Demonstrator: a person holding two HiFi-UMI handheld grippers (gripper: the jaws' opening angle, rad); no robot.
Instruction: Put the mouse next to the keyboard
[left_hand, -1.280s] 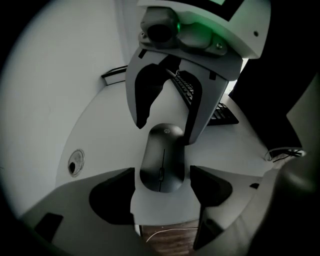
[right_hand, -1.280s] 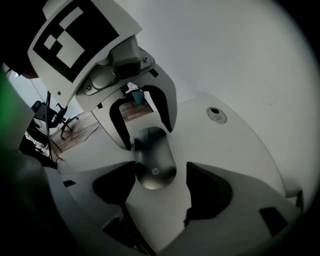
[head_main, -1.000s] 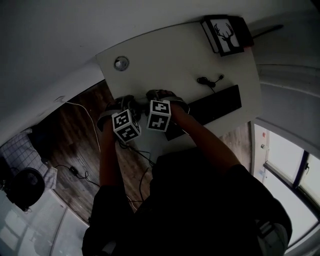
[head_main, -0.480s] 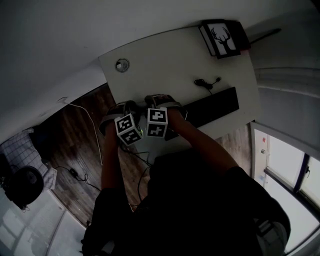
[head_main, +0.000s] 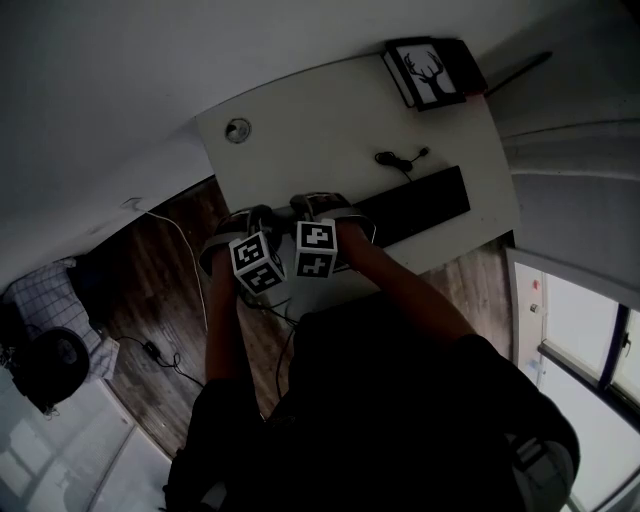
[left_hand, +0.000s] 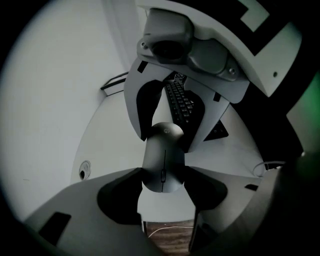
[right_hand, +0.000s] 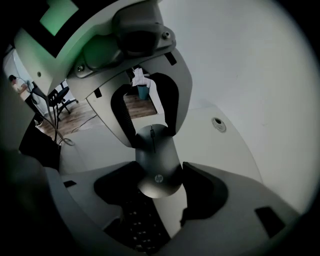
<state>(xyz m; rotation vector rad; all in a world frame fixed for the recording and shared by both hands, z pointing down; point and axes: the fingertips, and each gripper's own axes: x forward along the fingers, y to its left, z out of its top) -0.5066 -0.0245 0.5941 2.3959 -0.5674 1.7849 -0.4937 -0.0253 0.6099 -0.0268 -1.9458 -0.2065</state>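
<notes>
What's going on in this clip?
A person holds a gripper in each hand, and both are clamped on one dark HP mouse. The left gripper, whose jaws have just been closing, grips its wheel end. The right gripper grips its logo end. They are over the white desk, at one end of the black keyboard.

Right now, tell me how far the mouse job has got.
Done: the dark grey oval mouse is gripped, the left gripper at one end, its jaws having just been closing onto it, the right gripper at the other. In hand: both hold it over the white desk. Left: setting it down beside the long black keyboard and letting go.
</notes>
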